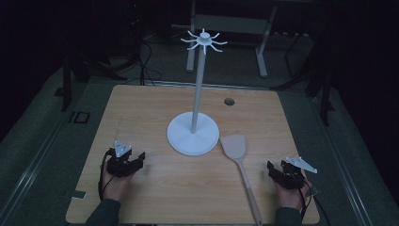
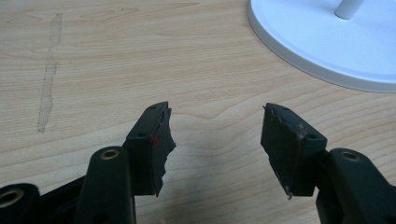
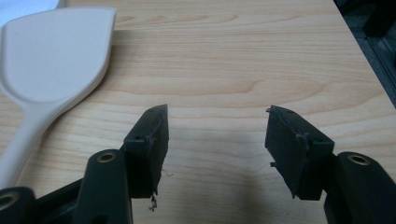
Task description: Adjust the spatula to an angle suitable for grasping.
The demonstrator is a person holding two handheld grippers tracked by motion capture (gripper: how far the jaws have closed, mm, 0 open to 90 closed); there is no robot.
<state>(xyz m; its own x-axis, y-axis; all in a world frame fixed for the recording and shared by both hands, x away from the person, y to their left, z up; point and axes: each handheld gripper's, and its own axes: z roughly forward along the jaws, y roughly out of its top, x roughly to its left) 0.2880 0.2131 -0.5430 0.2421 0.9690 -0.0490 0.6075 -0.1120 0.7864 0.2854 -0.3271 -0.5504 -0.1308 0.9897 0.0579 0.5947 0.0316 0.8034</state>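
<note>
High view: spatula point(image 1: 235, 147) beside stand point(image 1: 193, 133)

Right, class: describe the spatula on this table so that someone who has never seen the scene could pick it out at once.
Start at the wooden table and find the tall white hook stand near its middle. Just right of the stand's round base lies the pale spatula, flat, blade towards the stand and handle running to the near edge. It is the sole loose utensil, lying between the stand and the right gripper.

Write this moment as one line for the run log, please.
left tool: open, empty | right tool: open, empty | spatula: flat on table beside stand
</note>
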